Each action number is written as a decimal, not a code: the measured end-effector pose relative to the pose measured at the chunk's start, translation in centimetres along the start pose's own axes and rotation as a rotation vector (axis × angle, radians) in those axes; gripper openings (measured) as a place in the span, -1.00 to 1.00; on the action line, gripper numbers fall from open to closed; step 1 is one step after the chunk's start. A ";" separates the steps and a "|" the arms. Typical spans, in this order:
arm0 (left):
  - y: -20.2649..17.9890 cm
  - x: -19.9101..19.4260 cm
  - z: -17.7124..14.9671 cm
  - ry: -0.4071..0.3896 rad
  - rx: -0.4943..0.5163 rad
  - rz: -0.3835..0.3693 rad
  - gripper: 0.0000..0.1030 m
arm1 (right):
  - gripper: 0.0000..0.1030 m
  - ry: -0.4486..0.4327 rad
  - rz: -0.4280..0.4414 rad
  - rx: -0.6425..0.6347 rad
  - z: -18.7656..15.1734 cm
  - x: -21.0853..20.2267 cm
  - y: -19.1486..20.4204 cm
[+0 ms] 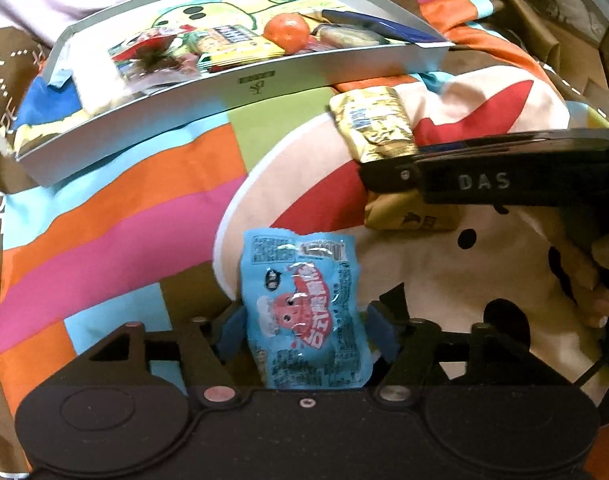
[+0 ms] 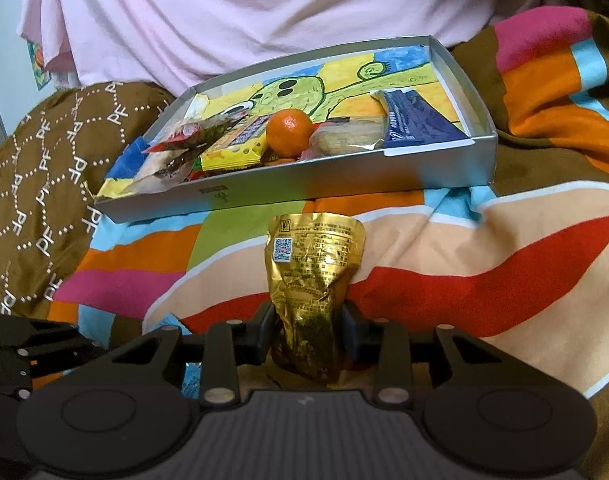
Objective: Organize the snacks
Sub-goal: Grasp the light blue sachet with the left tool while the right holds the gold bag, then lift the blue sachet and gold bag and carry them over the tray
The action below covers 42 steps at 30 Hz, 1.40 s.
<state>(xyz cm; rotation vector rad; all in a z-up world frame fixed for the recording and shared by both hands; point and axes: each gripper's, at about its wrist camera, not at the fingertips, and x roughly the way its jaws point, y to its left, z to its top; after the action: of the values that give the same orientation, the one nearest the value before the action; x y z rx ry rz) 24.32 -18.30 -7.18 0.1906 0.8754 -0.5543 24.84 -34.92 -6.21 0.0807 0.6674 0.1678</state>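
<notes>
From the left wrist view I hold the left gripper [image 1: 302, 330] tipped down toward the bedspread [image 1: 116, 216], its blue pads on either side of a light-blue snack packet [image 1: 304, 312]. The pads sit right at the packet's edges, but I cannot tell whether they press it. The packet is glossy, crinkled plastic, roughly rectangular, printed with a red cartoon figure, and it lies well in front of the grey tray [image 1: 232, 92], on the near side.

The tray is a shallow cardboard box with low straight walls and a drawing of a green figure on yellow lining its floor. Inside, from left to right, lie a clear wrapper with red print [image 1: 152, 56], a flat yellow packet [image 1: 236, 44], a round smooth orange [image 1: 285, 32], a clear-wrapped pale snack [image 1: 344, 36] and a dark-blue sachet [image 1: 376, 26].

Further right, just in front of the tray's near wall, the right gripper [image 2: 308, 332] points down at a shallower slant and pinches a gold foil pouch [image 2: 312, 276] at its crumpled lower part; the foil is shiny and creased, with a QR label near the top. A second gold packet [image 1: 412, 216] lies under that gripper's black finger. The bedspread is soft cloth in bold colour blocks.
</notes>
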 end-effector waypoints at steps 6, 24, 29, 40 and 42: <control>-1.4 1.1 0.6 0.017 0.061 0.029 0.45 | -0.18 -0.006 -0.013 -0.019 -0.2 0.1 0.2; -0.1 -2.6 0.0 -0.016 0.047 0.208 0.09 | -0.31 -0.028 -0.116 -0.140 -0.5 -0.8 2.9; 0.5 -4.4 0.6 -0.080 0.006 0.260 0.09 | -0.35 -0.079 -0.141 -0.172 -0.5 -1.6 3.8; 1.9 -6.9 2.5 -0.190 -0.106 0.330 0.10 | -0.53 -0.208 -0.185 -0.283 -0.4 -2.3 6.5; 2.0 -7.0 2.5 -0.199 -0.110 0.337 0.10 | -0.55 -0.206 -0.183 -0.284 -0.4 -2.1 6.7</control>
<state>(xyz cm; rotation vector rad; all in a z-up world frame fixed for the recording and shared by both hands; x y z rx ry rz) 23.50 -14.89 -0.33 0.1753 0.6595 -0.2053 22.12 -28.73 -4.41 -0.2329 0.4374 0.0756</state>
